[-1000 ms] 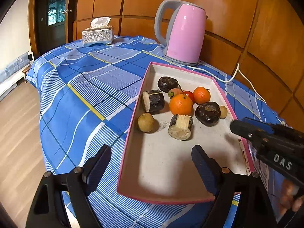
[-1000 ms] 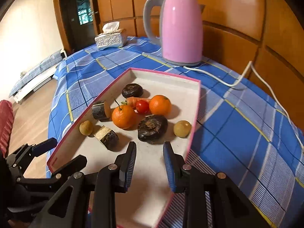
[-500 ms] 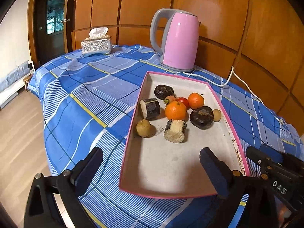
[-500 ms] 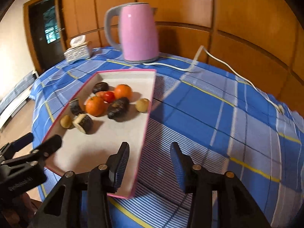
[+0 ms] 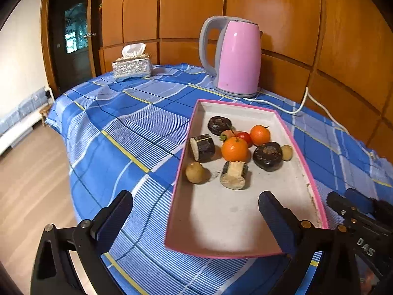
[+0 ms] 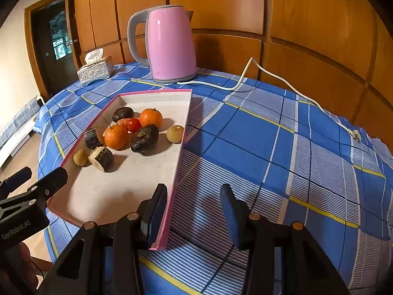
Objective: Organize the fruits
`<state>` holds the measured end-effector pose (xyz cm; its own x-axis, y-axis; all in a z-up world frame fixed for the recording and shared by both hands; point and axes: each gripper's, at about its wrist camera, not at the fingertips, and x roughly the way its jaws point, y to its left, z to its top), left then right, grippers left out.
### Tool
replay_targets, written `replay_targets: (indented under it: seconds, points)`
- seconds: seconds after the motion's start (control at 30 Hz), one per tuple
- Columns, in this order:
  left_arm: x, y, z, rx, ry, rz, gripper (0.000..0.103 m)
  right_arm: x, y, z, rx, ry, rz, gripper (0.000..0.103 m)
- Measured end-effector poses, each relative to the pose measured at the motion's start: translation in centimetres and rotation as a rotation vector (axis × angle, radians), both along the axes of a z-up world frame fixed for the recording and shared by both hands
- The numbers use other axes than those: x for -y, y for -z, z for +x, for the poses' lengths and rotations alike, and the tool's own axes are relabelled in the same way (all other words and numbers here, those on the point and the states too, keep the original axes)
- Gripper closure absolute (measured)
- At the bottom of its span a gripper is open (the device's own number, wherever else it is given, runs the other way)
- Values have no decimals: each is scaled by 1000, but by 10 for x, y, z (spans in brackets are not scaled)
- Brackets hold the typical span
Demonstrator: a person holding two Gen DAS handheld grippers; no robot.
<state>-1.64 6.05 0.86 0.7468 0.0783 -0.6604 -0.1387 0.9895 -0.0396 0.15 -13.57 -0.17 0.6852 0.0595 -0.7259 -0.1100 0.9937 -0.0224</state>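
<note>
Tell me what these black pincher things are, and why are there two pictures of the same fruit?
Those are two claws that a person holds, one in each hand. Each carries a tiny camera, so you get one picture per hand. The left claw is wide open, straddling the near end of the pink tray. The right claw is open over the tray's right edge. Neither holds anything. In the tray lie two oranges, a red tomato, small brown fruits and dark chunks. On the blue checked tablecloth also stand a pink kettle and a tissue box.
</note>
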Motion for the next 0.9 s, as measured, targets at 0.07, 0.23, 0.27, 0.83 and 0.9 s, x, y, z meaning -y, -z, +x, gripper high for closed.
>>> replay_targets:
  seconds: [0.07, 0.23, 0.27, 0.83, 0.9]
  points:
    - [2, -1, 0, 7, 3, 10, 0, 0, 0, 0, 0, 1, -1, 58]
    - [-1, -2, -1, 13, -9, -2, 0, 0, 0, 0, -3, 4, -1, 58]
    - [-1, -1, -1, 12, -14, -2, 0, 0, 0, 0, -4, 4, -2, 58]
    - [-1, -1, -1, 9, -22, 4, 0, 0, 1, 1, -3, 3, 1, 58]
    - [0, -2, -3, 28, -13, 16, 0, 0, 1, 0, -2, 3, 0, 58]
